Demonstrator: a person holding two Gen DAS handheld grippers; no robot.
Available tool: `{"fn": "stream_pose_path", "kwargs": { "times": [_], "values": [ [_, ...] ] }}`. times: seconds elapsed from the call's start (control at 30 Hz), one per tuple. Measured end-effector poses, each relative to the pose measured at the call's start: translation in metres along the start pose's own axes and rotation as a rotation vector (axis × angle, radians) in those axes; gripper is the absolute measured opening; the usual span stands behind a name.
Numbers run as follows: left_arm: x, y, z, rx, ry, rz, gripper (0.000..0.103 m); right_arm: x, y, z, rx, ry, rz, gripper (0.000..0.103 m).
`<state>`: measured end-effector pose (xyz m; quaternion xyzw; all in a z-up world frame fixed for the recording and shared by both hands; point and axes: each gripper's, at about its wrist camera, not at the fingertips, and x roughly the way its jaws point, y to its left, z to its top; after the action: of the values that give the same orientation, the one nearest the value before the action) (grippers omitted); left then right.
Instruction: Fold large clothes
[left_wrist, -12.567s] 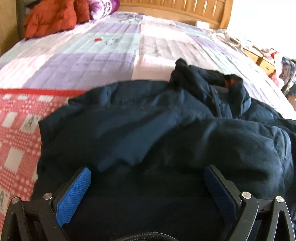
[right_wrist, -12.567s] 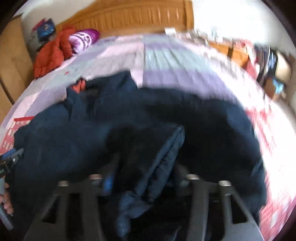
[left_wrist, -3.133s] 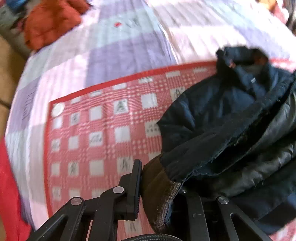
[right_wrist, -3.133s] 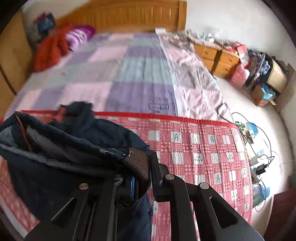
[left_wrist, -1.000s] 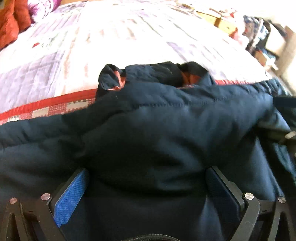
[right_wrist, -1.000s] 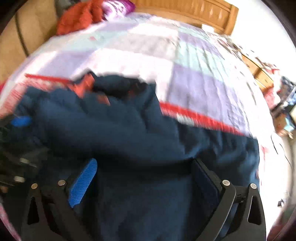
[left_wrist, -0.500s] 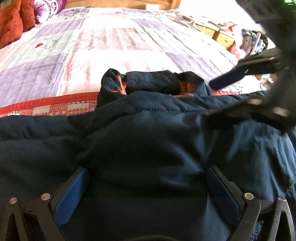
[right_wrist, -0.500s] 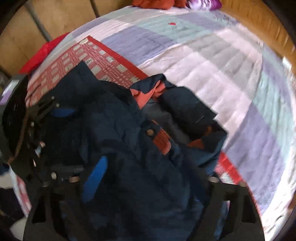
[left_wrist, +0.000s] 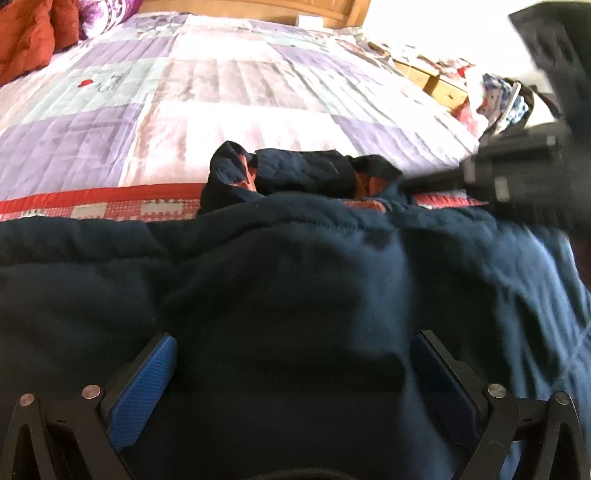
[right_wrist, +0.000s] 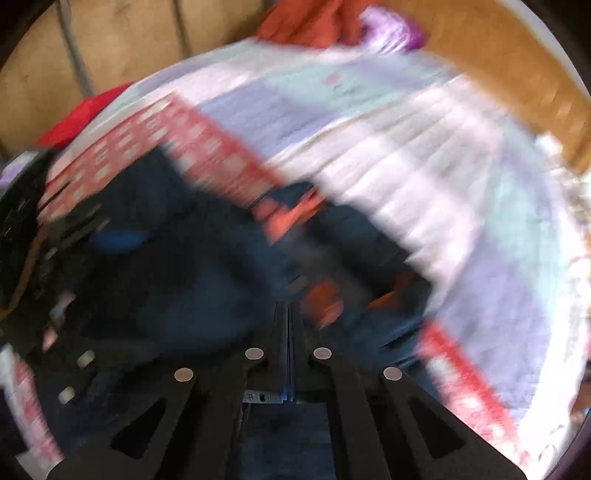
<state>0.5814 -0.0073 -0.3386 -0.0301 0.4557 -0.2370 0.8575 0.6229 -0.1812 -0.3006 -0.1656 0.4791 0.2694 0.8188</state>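
The main risk, as I judge it, is a missed pinch: the right gripper (right_wrist: 289, 314) has its jaws pressed together with no cloth visibly between them (the view is badly blurred), so the navy padded jacket (left_wrist: 295, 280) could stay unfolded. The jacket fills the lower half of the left wrist view, bulging between the widely spread left gripper (left_wrist: 293, 354), on the red checked blanket (left_wrist: 110, 206).
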Motion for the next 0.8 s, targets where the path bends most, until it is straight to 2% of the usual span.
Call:
{"fn": "stream_pose_path", "kwargs": {
  "times": [0.07, 0.1, 0.13, 0.23, 0.33, 0.37, 0.47, 0.53, 0.6, 0.67, 0.7, 0.8],
  "values": [
    [-0.012, -0.001, 0.008, 0.001, -0.029, -0.011, 0.103, -0.022, -0.024, 0.015, 0.096, -0.082, -0.028, 0.000],
    [-0.016, -0.001, 0.011, 0.006, -0.042, -0.010, 0.103, -0.027, -0.035, 0.022, 0.128, -0.085, 0.009, 0.000],
    [-0.019, 0.000, 0.015, 0.012, -0.052, -0.006, 0.103, -0.031, -0.036, 0.027, 0.102, -0.085, 0.015, 0.000],
    [-0.015, 0.006, 0.016, -0.015, -0.032, -0.002, 0.103, -0.012, -0.017, 0.022, 0.006, 0.065, 0.116, 0.001],
    [-0.014, 0.008, 0.007, -0.044, -0.018, -0.015, 0.103, 0.019, -0.006, 0.006, -0.047, 0.208, 0.103, 0.004],
    [-0.014, 0.007, 0.002, -0.041, -0.015, -0.017, 0.103, 0.028, -0.010, 0.003, -0.022, 0.233, 0.119, 0.006],
    [-0.011, 0.000, -0.011, -0.004, 0.002, -0.024, 0.103, 0.037, -0.015, -0.003, 0.004, 0.237, 0.138, 0.013],
    [-0.009, -0.005, -0.018, 0.024, 0.011, -0.021, 0.103, 0.033, -0.017, -0.005, 0.002, 0.227, 0.124, 0.028],
    [-0.008, -0.009, -0.022, 0.046, 0.004, -0.013, 0.103, 0.026, -0.018, -0.008, 0.000, 0.209, 0.126, 0.063],
    [-0.008, -0.009, -0.022, 0.037, 0.000, -0.014, 0.103, 0.028, -0.017, -0.015, -0.009, 0.230, 0.118, 0.077],
    [-0.008, -0.008, -0.020, 0.024, 0.000, -0.020, 0.103, 0.031, -0.016, -0.014, -0.005, 0.235, 0.130, 0.083],
    [-0.009, -0.004, -0.018, 0.006, -0.001, -0.036, 0.103, 0.029, -0.020, -0.015, 0.017, 0.238, 0.169, 0.085]
  ]
}}
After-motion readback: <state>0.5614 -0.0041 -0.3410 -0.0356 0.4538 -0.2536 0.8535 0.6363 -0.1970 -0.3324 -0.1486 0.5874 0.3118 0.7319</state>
